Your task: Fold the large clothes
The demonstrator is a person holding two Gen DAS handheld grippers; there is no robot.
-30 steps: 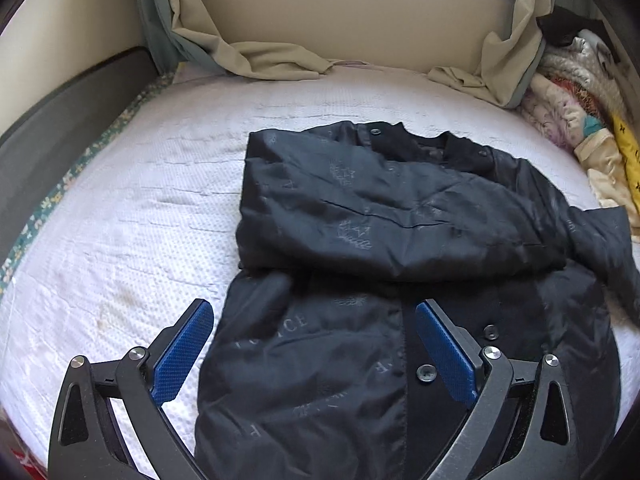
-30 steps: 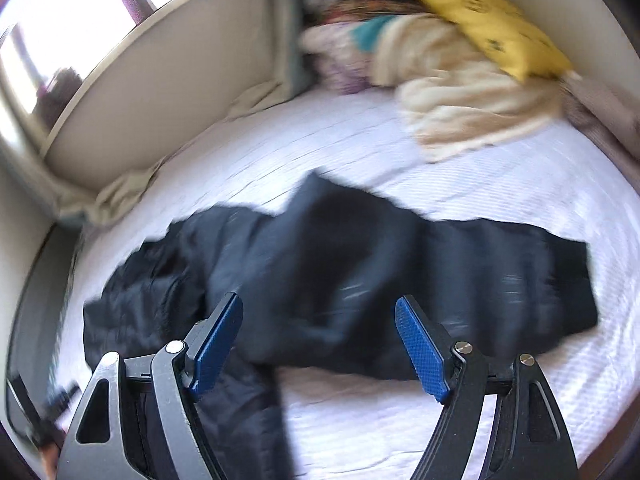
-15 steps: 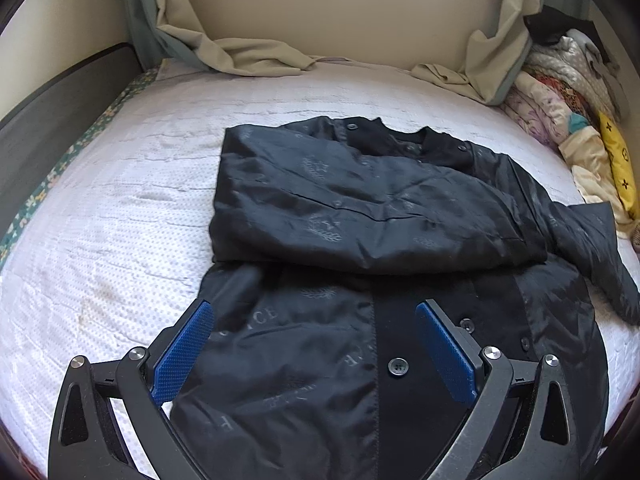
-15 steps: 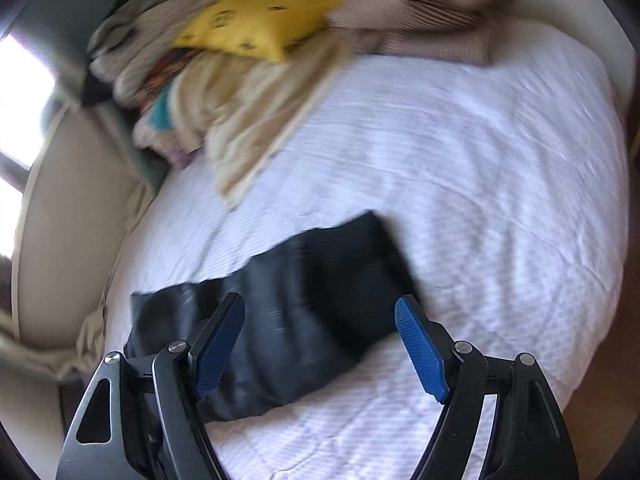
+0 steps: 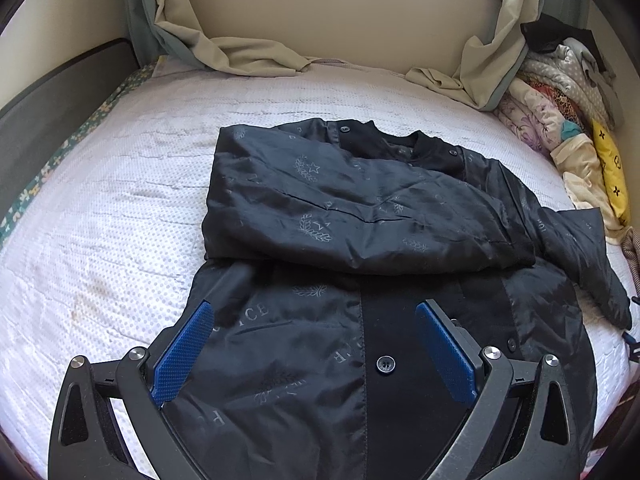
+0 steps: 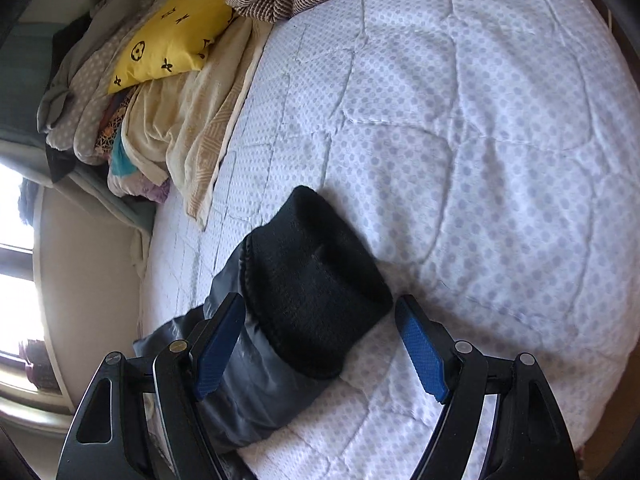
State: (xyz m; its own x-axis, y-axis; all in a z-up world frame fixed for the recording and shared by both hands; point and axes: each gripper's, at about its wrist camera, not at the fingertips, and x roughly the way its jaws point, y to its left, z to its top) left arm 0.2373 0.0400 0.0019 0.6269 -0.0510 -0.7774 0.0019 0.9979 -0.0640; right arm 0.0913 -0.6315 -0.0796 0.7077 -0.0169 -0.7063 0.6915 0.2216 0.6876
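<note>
The black jacket (image 5: 360,208) lies on the bed (image 5: 100,208) under the spread left claw (image 5: 312,356). Its knit cuff (image 6: 312,284) sits between the right claw (image 6: 320,344)'s spread, untouching pads.

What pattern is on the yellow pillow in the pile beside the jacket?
Black flower and star motifs on the yellow pillow; clearest in the right wrist view.

Jacket (image 5: 360,248) spread on bed (image 5: 120,208), collar toward far wall, one sleeve folded across chest. Other sleeve trails off to right; its cuff (image 6: 316,280) lies on mattress between open pads of right gripper (image 6: 320,350), seemingly untouched. Left gripper (image 5: 316,354) hangs above jacket's lower front, jaws apart. Curtains (image 5: 240,48) bunched on bed's far edge. Heap of bedding (image 5: 568,120) at far right, cushion (image 6: 172,36) on top.
</note>
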